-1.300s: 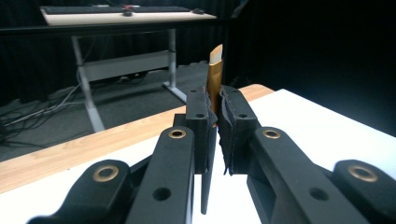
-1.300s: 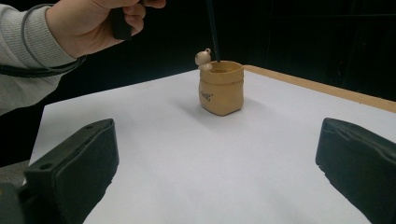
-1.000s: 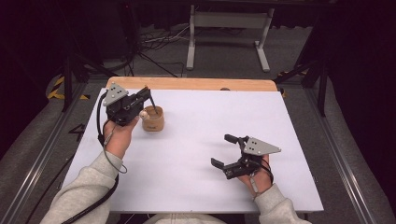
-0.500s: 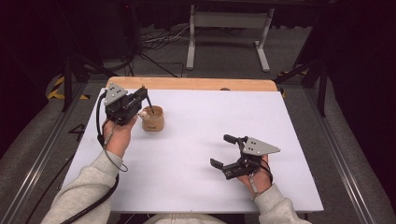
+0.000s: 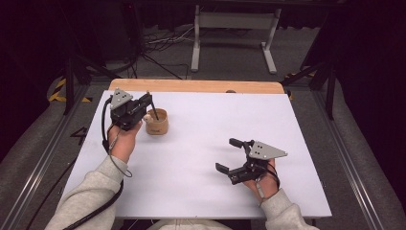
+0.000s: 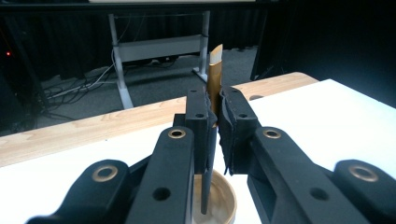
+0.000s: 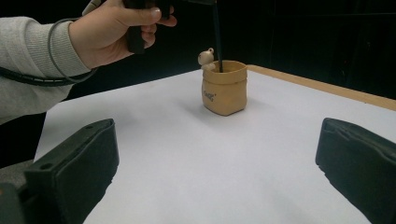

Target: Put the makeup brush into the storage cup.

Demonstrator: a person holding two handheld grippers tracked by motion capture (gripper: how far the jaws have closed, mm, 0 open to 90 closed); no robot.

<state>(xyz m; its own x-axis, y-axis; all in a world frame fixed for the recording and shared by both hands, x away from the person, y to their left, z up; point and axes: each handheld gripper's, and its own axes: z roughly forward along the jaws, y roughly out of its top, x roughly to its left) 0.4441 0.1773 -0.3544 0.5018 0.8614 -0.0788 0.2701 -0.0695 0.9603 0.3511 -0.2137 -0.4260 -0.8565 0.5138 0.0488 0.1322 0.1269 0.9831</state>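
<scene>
so the left gripper (image 5: 149, 106) has its jaws pinched tight on a thin pen (image 6: 215, 70), holding it upright with the dark lower end already down inside the little tan pot (image 5: 157, 121). from the left gripper view you can see the gold upper part with its slanted pale tip poking up above the pads, and the black shaft dropping into the pot's mouth below. the pot sits on the far left part of the white table (image 5: 215, 134), just right of the left hand (image 5: 123, 141), with a tiny bear figure (image 7: 206, 58) perched on its rim.

the right gripper (image 5: 229, 155) is resting on the near right side, well apart from all that, jaws spread wide and nothing in them.

handling-wise, i'd guess the pen is light and stiff, smooth enough to slide if the squeeze eases, so the mid-shaft grip it has now looks like the sensible spot. the pot looks small and light too, maybe ceramic or clay, so a sideways nudge from the pen could tip or scoot it, and the bear looks like it could chip. if the pot needs steadying, i'd take it by the wall from the side, not by the bear.
</scene>
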